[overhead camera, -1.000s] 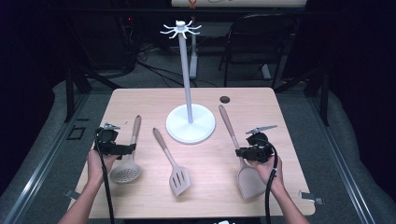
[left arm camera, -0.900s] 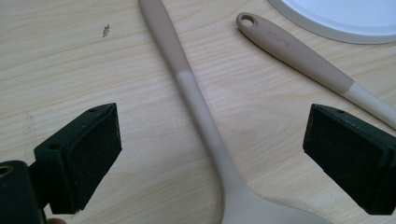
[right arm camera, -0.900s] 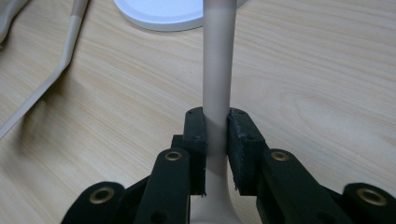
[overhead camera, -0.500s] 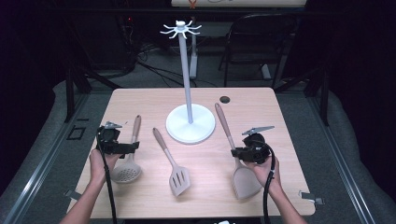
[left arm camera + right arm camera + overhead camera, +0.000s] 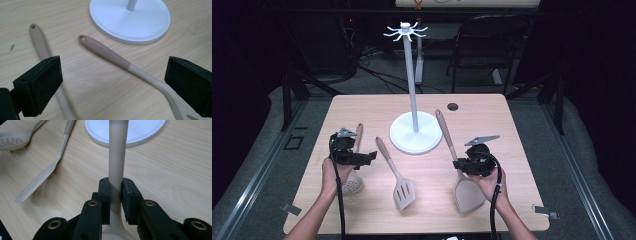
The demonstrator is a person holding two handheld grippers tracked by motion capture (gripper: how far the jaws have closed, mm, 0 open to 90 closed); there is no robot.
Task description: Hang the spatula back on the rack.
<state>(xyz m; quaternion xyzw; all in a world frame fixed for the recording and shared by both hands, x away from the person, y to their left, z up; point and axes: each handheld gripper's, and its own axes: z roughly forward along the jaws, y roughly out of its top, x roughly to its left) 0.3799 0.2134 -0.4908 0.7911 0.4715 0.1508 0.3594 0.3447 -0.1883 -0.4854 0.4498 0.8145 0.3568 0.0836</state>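
Right gripper (image 5: pixel 460 165), in the high view, pinches the solid spatula (image 5: pixel 468 192) by its neck on the pale wood-grain table (image 5: pixel 512 130), beside the white round-based stand (image 5: pixel 414 132). Left gripper (image 5: pixel 364 156) hovers wide between skimmer (image 5: pixel 351 182) and slotted turner (image 5: pixel 402 190).

Left gripper view: matte black foam pads (image 5: pixel 41 83) gape over two smooth beige handles with hanging holes.

Right gripper view: pads clamp the spatula's round matte stem (image 5: pixel 117 157). No writing is legible.
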